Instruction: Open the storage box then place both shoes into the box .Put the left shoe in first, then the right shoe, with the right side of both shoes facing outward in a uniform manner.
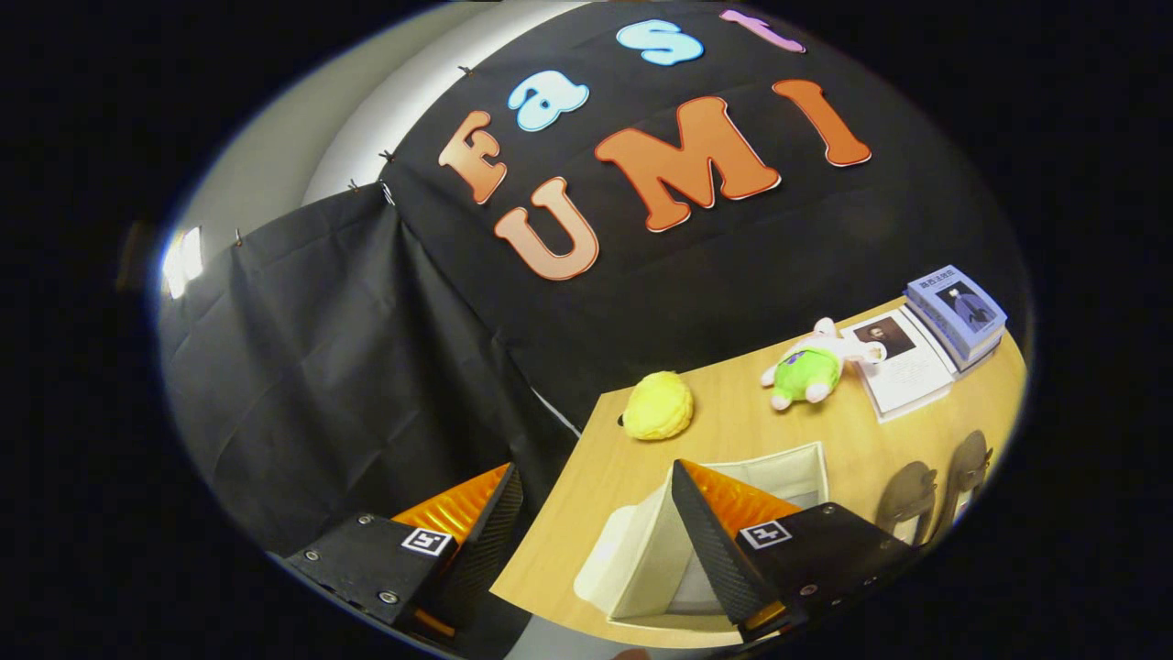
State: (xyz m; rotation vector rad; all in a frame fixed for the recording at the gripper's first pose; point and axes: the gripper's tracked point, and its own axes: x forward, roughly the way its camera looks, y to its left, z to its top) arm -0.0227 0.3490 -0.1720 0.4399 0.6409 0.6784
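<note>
Closest to us, at the bottom of the frame, we see the gripper [596, 500] with its two fingers spread wide apart, released and grasping nothing. The left finger [476, 527] hangs over the black cloth off the table's edge, while the right finger [710, 541] sits over the storage box [641, 559].

The storage box lies just below and ahead of the right finger, in the lower centre of the frame, on the wooden table [733, 431]. It is a pale fabric box, and we look down into its interior; its far wall shows beyond the fingertip. We cannot tell whether a lid or flap belongs to it.

To the lower right, near the table's edge and just beside the box, we see the two shoes [935, 495], dark brown and standing side by side. They are partly cut off, so we cannot tell which is left and which is right.

Farther along the table, beyond the box, a yellow plush toy [658, 405] rests near the table's left corner. To its right lies a green and white plush toy [811, 367], touching an open booklet [903, 362]. Beside that, at the far right, sits a stack of blue books [958, 312].

Behind it all, the black cloth wall [367, 367] fills the upper and left parts of the frame.
</note>
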